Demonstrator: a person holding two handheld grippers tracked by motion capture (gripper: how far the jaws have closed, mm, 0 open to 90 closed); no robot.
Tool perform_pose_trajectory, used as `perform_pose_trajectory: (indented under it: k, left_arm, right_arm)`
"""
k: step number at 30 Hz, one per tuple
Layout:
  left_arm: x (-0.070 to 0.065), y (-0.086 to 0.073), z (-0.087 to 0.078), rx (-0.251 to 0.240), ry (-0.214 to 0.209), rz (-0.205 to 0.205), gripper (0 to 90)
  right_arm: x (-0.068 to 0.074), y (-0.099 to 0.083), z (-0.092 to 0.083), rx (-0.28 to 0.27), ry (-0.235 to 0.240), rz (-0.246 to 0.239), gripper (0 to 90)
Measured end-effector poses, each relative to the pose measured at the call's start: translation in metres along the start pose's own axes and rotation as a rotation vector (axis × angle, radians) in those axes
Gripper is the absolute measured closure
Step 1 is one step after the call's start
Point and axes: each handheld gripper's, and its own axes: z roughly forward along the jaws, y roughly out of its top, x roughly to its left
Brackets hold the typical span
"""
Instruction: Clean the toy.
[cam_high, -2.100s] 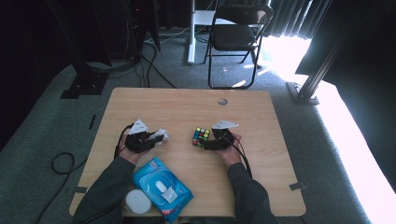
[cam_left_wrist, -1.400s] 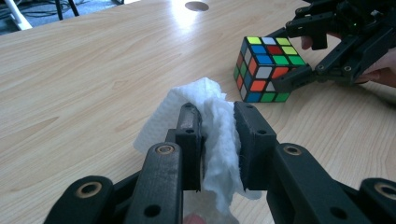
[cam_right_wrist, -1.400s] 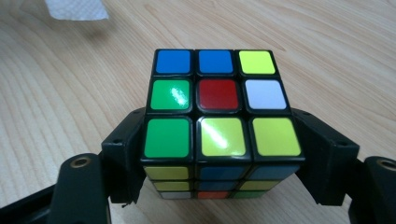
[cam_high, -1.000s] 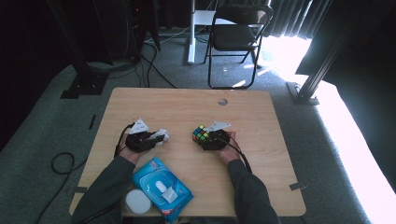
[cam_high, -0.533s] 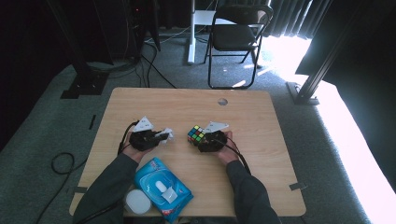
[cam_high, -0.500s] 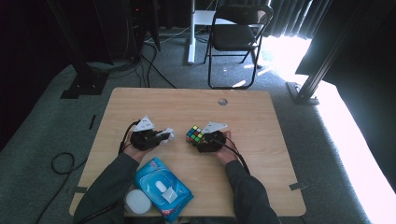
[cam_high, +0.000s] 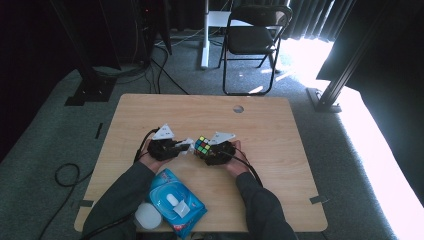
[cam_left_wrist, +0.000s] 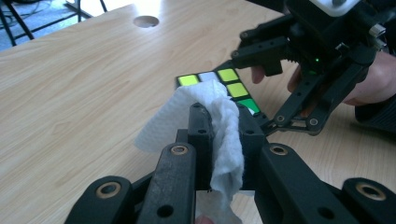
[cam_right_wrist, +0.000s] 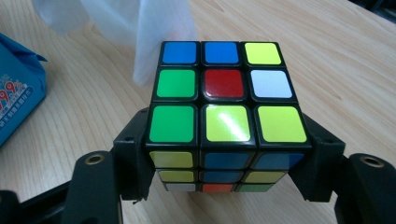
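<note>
The left gripper (cam_high: 186, 146) clamps a crumpled white wipe (cam_left_wrist: 219, 123) between its jaws, which have just been closing on it; the wipe's loose end bulges past the jaw tips and touches the near face of the puzzle cube (cam_high: 202, 145). The right gripper (cam_high: 206, 151) has its jaws pressed on the cube's two opposite sides, holding it with a face of blue, green, red, white and yellow squares turned up. Both grippers meet near the middle of the wooden table (cam_high: 280, 130), the left one at nine o'clock of the cube, the right one at four o'clock.

Bare tabletop spreads wide toward twelve o'clock, as far as the round cable hole (cam_high: 238, 108) near the far edge, and toward three o'clock out to the right edge. At seven o'clock a blue wipes pack (cam_high: 176, 203) lies close to the near edge, with a white round lid (cam_high: 148, 216) just beside it at the edge, under the left sleeve (cam_high: 120, 197).
</note>
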Motion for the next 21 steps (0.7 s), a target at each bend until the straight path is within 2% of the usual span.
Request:
perform_pose_trajectory:
  k: [4,8,9,10,11,12,14,16,19,21]
  left_arm:
    - [-0.004,0.003,0.008,0.021,-0.004,0.018,81.2]
    - [-0.004,0.004,0.011,0.035,0.009,0.029,81.1]
    - [-0.004,0.004,0.01,0.034,0.035,0.038,81.3]
    - [-0.004,0.004,0.01,0.034,0.035,0.038,81.4]
    - [-0.005,0.005,0.009,0.036,0.066,0.057,81.4]
    - [-0.005,0.005,0.009,0.036,0.066,0.057,81.5]
    - [-0.005,0.006,0.009,0.039,0.105,0.064,81.5]
    - [-0.005,0.007,0.009,0.041,0.118,0.064,81.5]
    - [-0.005,0.007,0.01,0.043,0.118,0.054,81.5]
    - [-0.005,0.008,0.01,0.049,0.103,0.05,81.5]
  right_arm:
    - [0.005,0.007,0.0,-0.01,0.017,-0.012,34.2]
    - [0.008,0.011,0.0,-0.014,0.026,-0.029,34.2]
    - [0.009,0.012,0.0,-0.015,0.026,-0.031,34.2]
    - [0.009,0.012,0.0,-0.015,0.026,-0.031,34.2]
    - [0.011,0.013,0.0,-0.019,0.033,-0.033,34.2]
    - [0.011,0.013,0.0,-0.021,0.036,-0.03,34.2]
    - [0.012,0.013,0.0,-0.024,0.038,-0.032,34.2]
    - [0.013,0.014,0.0,-0.026,0.042,-0.034,34.2]
    - [0.013,0.014,0.0,-0.024,0.042,-0.038,34.2]
    - [0.013,0.014,0.0,-0.022,0.042,-0.038,34.2]
